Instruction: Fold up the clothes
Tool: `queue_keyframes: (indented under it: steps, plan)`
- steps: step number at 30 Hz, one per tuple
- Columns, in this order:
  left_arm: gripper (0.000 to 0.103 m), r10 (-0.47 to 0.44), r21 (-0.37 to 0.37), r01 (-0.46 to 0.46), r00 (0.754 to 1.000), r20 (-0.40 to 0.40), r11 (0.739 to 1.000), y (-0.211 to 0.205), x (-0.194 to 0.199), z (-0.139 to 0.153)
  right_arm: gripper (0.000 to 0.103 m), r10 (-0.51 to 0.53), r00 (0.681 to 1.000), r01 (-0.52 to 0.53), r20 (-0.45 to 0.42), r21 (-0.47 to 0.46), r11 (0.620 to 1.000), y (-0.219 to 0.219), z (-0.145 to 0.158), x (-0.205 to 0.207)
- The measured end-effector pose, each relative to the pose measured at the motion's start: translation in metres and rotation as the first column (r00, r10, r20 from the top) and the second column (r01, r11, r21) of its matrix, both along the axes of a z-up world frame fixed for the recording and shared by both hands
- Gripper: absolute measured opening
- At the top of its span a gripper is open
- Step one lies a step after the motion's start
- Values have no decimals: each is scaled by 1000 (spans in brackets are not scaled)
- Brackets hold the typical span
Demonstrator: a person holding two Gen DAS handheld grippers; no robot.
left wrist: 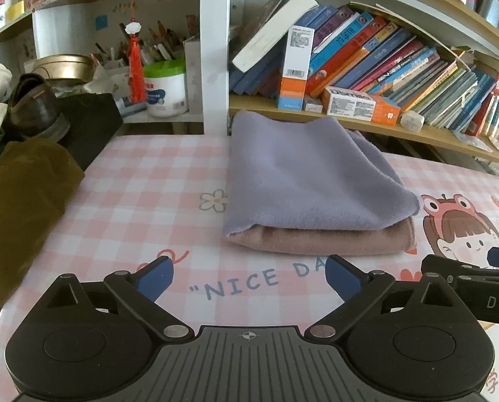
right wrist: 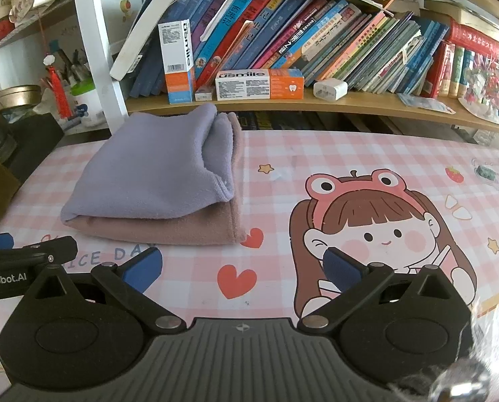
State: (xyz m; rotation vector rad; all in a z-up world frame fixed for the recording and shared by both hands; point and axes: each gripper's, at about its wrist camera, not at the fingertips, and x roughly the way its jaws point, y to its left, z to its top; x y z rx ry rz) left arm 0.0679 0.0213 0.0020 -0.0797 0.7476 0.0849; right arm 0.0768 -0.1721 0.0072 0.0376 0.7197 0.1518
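A folded lilac cloth (left wrist: pixel 303 174) lies on top of a folded dusty-pink cloth (left wrist: pixel 319 239) on the pink checked table mat (left wrist: pixel 142 201). The stack also shows in the right wrist view, lilac (right wrist: pixel 149 174) over pink (right wrist: pixel 169 229). My left gripper (left wrist: pixel 249 278) is open and empty, just in front of the stack's near edge. My right gripper (right wrist: pixel 242 269) is open and empty, in front of and to the right of the stack. Each gripper's side shows at the edge of the other's view.
An olive-brown garment (left wrist: pixel 18 207) lies at the table's left edge beside a dark box with a brown shoe (left wrist: pixel 35 107). A shelf of books (right wrist: pixel 316 43) and small boxes (right wrist: pixel 259 83) runs along the back. The mat has a cartoon girl (right wrist: pixel 376 227) print on the right.
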Motion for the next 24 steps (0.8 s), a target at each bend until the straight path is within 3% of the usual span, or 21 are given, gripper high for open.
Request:
queue_keyframes:
  steps: [24]
  plan:
    - [101,-11,4,11,1000,-4,1000,-3,0,-1,103,-9,1000,9,-1,2,1000,-2,1,-1]
